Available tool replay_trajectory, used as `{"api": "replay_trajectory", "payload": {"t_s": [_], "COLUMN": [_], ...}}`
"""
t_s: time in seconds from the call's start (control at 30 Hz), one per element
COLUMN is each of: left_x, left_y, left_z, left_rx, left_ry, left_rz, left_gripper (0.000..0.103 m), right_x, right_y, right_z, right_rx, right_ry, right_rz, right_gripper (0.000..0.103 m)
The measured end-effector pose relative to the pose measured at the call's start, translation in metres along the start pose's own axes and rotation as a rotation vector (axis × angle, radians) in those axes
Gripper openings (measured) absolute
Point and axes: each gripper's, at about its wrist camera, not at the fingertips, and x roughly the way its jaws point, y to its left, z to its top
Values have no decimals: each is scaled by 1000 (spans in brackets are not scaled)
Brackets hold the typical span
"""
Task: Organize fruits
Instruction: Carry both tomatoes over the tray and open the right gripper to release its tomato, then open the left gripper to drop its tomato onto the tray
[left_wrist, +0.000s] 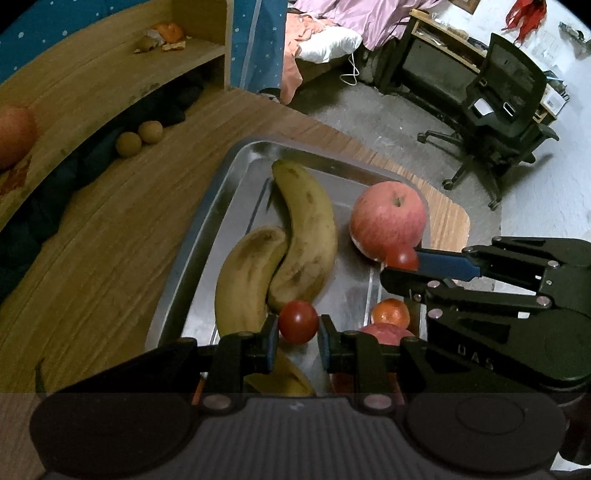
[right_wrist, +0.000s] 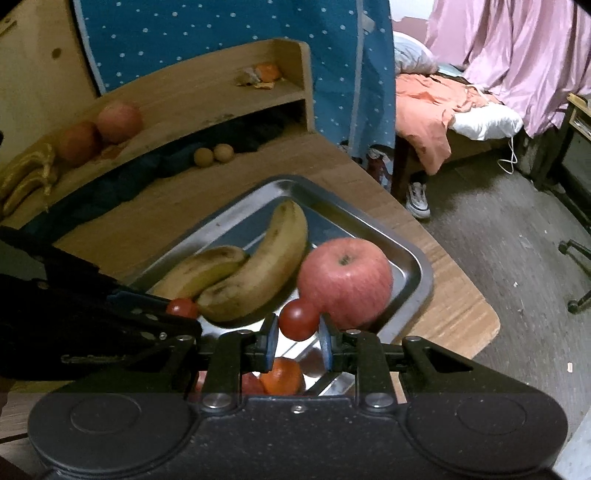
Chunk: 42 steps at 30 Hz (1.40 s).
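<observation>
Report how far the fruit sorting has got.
Done: two bananas and an apple lie in the steel tray.
In hand: the left claw and the right claw each pinch a cherry tomato over the tray.
Left: two small round fruits sit on the desk; apples remain on the shelf.

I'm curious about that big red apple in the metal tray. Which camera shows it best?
The right wrist view: the apple sits large and nearly whole, stem dimple up. In the left wrist view the apple is smaller, and the right gripper with its cherry tomato covers its lower edge.
</observation>
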Motion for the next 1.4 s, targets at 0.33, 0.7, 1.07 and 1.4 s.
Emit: {"api": "replay_trajectory", "payload": {"t_s": [0.33,0.7,1.07,1.4], "left_x": [1,-13,-56,-86], "left_y": [-4,1,26,64], "left_z": [-1,-5,-21,-53], "left_rx": [5,-5,-54,-123], "left_ry": [3,-34,-153,-196], "left_rz": [5,14,65,120], "left_gripper": [25,46,92,103], "right_x": [5,-10,-42,-73], "right_y": [-3,-2,9,40], "right_z": [-3,-3,-10,-33], "right_rx": [11,25,67,68], "right_ry": [4,-30,-73,-90], "right_rz": [-2,-36,-58,-92], "right_gripper": [26,40,93,102]}}
